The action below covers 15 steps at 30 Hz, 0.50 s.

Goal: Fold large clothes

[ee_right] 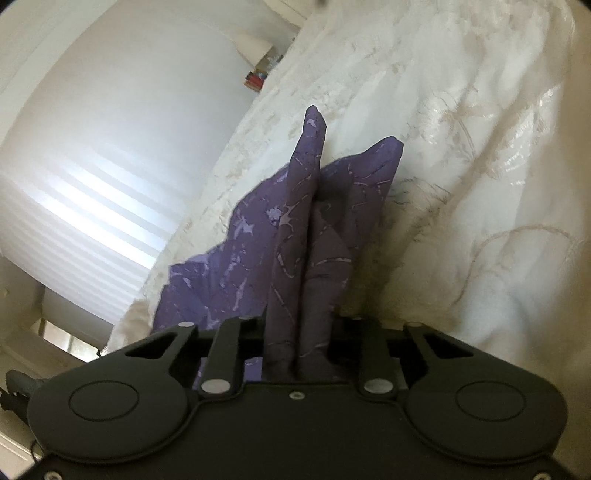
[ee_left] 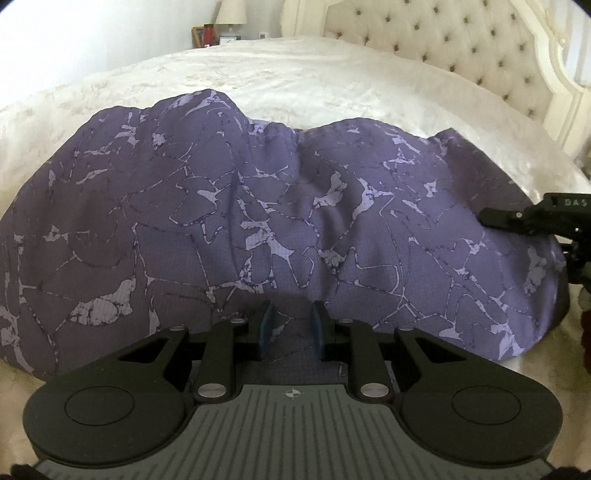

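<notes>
A large purple cloth (ee_left: 258, 221) with a pale marbled print lies spread across the white bed, its far edge rumpled. My left gripper (ee_left: 291, 328) hovers low over the cloth's near edge. Its blue pads (ee_left: 266, 325) stand a narrow gap apart, and only flat fabric shows between them. My right gripper (ee_left: 495, 218) reaches in from the right side onto the cloth's right end. In the right wrist view a bunched fold of the purple cloth (ee_right: 306, 258) stands up between the jaws of the right gripper (ee_right: 299, 332), hiding the pads and filling the gap.
The white embroidered bedspread (ee_left: 295, 85) extends beyond the cloth to a tufted cream headboard (ee_left: 461, 44). A nightstand with a lamp (ee_left: 231, 14) and a red bottle (ee_left: 208, 35) stands at the far left corner. A bright window with blinds (ee_right: 92, 192) lies left of the bed.
</notes>
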{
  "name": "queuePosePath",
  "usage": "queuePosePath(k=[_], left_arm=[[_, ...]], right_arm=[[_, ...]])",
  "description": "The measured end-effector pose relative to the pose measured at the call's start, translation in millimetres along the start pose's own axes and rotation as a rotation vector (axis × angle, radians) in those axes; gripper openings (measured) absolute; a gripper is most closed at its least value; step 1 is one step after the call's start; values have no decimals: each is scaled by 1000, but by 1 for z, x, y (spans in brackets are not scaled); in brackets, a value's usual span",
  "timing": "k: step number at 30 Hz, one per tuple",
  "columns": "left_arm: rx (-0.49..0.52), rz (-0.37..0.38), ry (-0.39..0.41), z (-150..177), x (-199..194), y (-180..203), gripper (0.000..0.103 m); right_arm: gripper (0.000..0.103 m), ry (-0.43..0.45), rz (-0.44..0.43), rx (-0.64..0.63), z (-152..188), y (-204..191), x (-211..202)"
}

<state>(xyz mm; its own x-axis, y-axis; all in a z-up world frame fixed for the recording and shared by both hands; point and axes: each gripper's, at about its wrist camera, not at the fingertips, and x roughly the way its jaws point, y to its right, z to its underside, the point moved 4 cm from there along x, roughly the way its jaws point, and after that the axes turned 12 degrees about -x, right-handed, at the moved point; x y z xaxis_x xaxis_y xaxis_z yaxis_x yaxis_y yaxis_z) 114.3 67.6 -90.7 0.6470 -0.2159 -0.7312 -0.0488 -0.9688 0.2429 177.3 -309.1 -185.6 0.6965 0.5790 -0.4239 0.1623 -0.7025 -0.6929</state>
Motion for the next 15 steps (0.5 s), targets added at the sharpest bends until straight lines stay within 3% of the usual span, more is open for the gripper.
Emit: queuePosePath(k=[5, 10, 15], left_arm=[[-46, 44, -5, -1, -3, -8, 22], [-120, 86, -42, -6, -11, -23, 23], [-165, 98, -61, -8, -21, -40, 24]], right_arm=[[30, 23, -30, 11, -11, -30, -10], [30, 18, -63, -85, -32, -91, -9], [30, -24, -119, -179, -45, -160, 23]])
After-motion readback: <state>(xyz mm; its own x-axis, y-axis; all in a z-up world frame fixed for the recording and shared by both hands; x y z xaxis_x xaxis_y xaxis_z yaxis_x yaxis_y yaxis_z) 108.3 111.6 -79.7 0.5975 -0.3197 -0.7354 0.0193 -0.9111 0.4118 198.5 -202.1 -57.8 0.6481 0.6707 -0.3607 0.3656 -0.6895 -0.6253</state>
